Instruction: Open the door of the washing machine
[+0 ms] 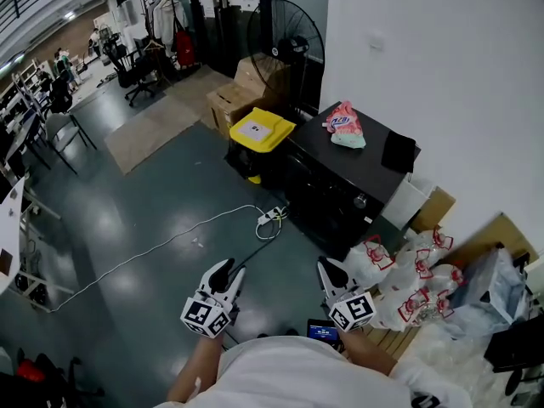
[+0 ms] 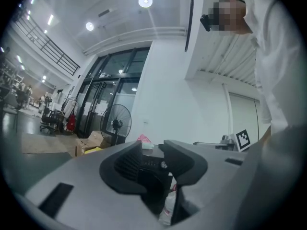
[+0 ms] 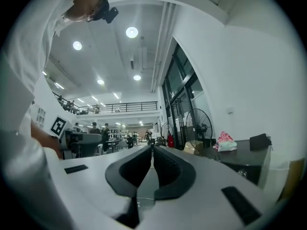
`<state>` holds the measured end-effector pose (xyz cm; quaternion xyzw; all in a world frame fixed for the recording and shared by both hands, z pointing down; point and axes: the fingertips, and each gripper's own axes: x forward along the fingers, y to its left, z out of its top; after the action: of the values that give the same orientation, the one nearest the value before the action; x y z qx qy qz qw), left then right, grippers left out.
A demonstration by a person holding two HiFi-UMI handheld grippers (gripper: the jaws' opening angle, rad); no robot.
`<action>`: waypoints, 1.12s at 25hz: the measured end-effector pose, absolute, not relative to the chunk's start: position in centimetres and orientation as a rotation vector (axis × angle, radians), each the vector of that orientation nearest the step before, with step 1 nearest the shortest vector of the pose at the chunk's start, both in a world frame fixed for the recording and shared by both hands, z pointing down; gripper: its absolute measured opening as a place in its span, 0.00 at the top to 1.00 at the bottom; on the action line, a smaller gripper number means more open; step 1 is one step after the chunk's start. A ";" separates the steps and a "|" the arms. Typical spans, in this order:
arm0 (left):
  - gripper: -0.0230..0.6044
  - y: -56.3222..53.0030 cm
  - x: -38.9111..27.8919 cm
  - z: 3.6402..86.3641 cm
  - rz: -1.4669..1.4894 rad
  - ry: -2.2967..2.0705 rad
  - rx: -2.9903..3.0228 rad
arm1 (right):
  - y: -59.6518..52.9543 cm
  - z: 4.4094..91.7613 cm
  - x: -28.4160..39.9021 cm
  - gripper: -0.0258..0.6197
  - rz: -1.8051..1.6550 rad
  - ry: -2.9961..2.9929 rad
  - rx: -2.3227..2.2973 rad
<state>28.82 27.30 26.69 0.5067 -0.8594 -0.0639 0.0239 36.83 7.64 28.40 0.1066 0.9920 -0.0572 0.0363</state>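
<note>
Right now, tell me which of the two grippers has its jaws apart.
The left gripper: its jaws stand apart with nothing between them, while the jaws of the right gripper meet at the tips.

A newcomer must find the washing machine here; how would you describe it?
Look along the white wall on the right. Against it stands the washing machine, a low black cabinet with a pink bag on top. Its neighbours are a yellow-lidded bin and white sacks.
</note>
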 end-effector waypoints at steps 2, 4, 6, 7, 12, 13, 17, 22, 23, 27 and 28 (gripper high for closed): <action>0.73 26.8 28.9 27.2 -0.200 -2.655 1.560 | 7.3 28.5 37.0 0.90 -0.166 3.042 0.338; 0.73 26.0 29.1 27.6 -0.199 -2.649 1.565 | 6.7 28.8 37.3 0.90 -0.172 3.039 0.336; 0.73 24.9 29.2 27.6 -0.203 -2.641 1.580 | 5.8 29.2 37.8 0.90 -0.191 3.044 0.325; 0.73 24.3 29.3 27.5 -0.207 -2.635 1.587 | 5.3 29.4 38.0 0.90 -0.203 3.050 0.320; 0.73 22.4 29.6 28.3 -0.187 -2.612 1.603 | 2.9 30.9 38.6 0.90 -0.215 3.080 0.277; 0.73 22.1 29.6 28.5 -0.188 -2.608 1.600 | 2.5 31.3 38.7 0.90 -0.223 3.083 0.268; 0.73 21.7 29.3 30.2 -0.184 -2.589 1.562 | 1.2 32.6 38.5 0.90 -0.266 3.103 0.259; 0.73 21.7 27.7 32.3 -0.213 -2.579 1.489 | 0.7 34.5 36.9 0.90 -0.326 3.131 0.294; 0.73 21.7 27.1 32.6 -0.215 -2.578 1.486 | 0.5 34.7 36.3 0.90 -0.324 3.138 0.294; 0.73 20.8 23.3 32.7 -0.222 -2.584 1.508 | -0.4 33.8 32.6 0.90 -0.262 3.119 0.270; 0.73 20.5 22.1 32.6 -0.233 -2.589 1.507 | -0.8 33.4 31.6 0.90 -0.251 3.112 0.263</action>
<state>22.09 20.52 32.65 0.5004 -0.8596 -0.0774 0.0686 31.56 -0.81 33.43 0.0838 0.9933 -0.0800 0.0044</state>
